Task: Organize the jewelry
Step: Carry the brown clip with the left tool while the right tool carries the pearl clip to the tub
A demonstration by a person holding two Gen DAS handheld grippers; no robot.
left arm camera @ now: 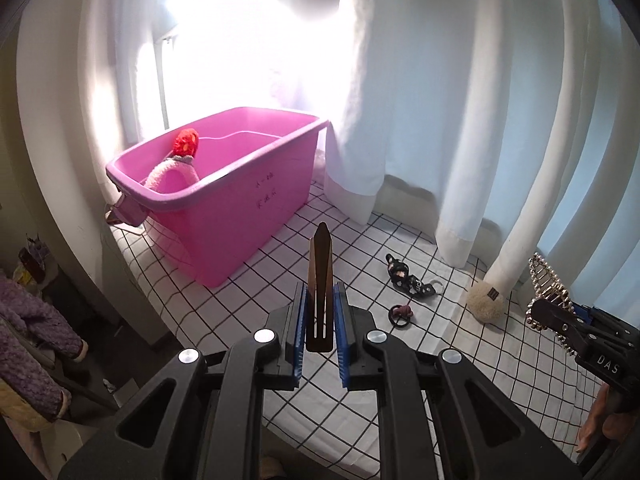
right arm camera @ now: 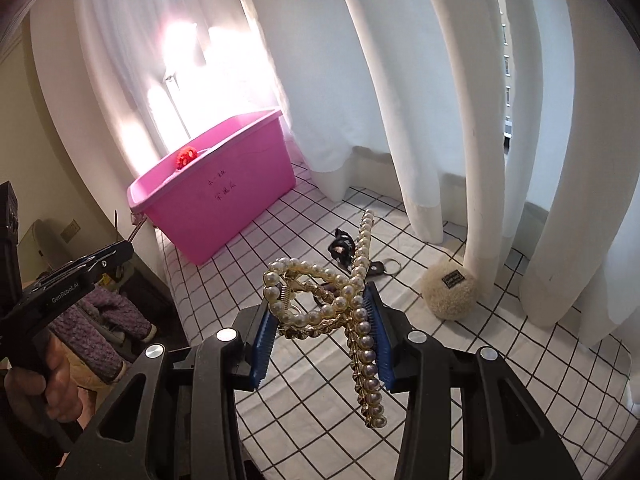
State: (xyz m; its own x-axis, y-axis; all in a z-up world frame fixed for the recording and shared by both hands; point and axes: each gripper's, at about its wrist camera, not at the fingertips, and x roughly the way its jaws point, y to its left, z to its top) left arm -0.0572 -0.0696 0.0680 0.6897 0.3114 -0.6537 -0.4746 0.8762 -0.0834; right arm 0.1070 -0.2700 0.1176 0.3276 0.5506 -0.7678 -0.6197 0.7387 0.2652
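Two hand-held grippers, left [left arm camera: 320, 312] pinching flat bronze clip [left arm camera: 319, 280], right [right arm camera: 324, 320] pinching pearl-beaded claw [right arm camera: 340, 300]

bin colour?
Pink bin, with dark handwriting on its side; clearest in the left wrist view.

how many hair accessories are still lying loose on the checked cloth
3: a black floral clip mid-cloth, a dark hair tie just in front of it, and a fluffy cream scrunchie by the curtain. More may be hidden behind the tongs.
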